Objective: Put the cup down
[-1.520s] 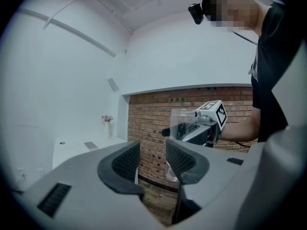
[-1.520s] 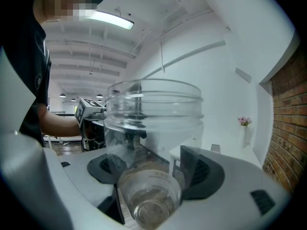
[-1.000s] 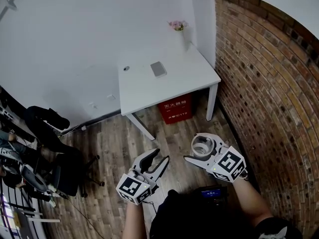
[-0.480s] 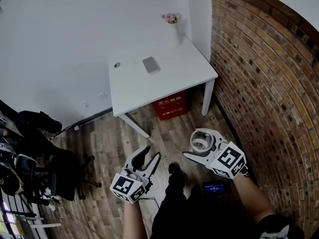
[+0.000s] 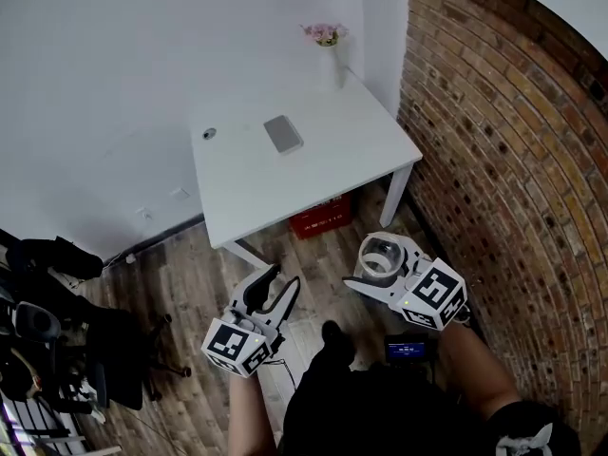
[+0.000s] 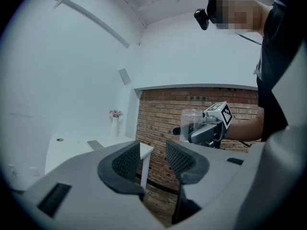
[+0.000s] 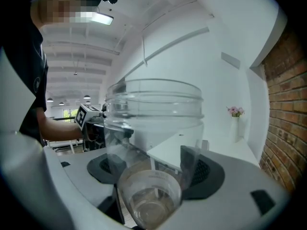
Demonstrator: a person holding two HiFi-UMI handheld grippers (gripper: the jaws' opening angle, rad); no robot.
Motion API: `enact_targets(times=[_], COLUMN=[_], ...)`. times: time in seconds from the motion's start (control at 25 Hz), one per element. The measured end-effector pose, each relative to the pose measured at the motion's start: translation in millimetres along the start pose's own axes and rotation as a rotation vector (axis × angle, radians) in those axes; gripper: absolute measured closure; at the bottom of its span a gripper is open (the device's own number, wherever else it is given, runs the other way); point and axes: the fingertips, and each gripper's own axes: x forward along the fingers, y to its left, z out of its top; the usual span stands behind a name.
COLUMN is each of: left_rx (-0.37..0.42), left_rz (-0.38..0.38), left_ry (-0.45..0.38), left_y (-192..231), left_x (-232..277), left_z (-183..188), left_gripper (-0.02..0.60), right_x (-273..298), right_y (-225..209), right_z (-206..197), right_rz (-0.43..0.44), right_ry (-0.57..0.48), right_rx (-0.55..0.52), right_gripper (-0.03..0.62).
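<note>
**Cup clamped in my right gripper, table ahead of the jaws**

My right gripper [image 5: 372, 275] grips the clear cup [image 5: 382, 257], pads pressing its wall from either side, mouth up. The cup rides in the air above the wooden floor [image 5: 204, 278], short of the white table [image 5: 313, 174] that stands ahead of the jaws. My left gripper [image 5: 275, 288] hangs just to the left, jaws parted, with nothing between them.

To set it down well, I judge I should carry the cup forward over the near edge and hold it upright. I would aim for the bare patch on my side of the flat grey object [image 5: 282, 133], well short of the flower vase [image 5: 328, 50] at the far corner. I would lower until the base sits flat, only then ease the jaws apart, and draw straight back so the pads do not drag the thin wall over. The cup looks empty, though clear plastic makes that hard to judge, so I would keep it level anyway.
</note>
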Motion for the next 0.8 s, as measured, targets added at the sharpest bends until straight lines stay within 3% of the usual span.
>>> enact_targets(times=[0.2,0.4,0.8], left_rx=[0.008,-0.017,-0.020], left_rz=[-0.025,-0.050,-0.029], left_ry=[-0.007,-0.002,0.026], left_y=[50,71,106], left_x=[15,31,76], left_z=[16,11,6], left_gripper=[0.408,0.408,0.408], right_x=[41,59,85], right_y=[-21,-37,-95], right_z=[18,18,16], right_rz=[-0.017,-0.032,-0.017], right_ry=[0.022,0.045,0.030], right_rx=[-0.003,0.008,0.025], right_gripper=[0.241,0.241,0.241])
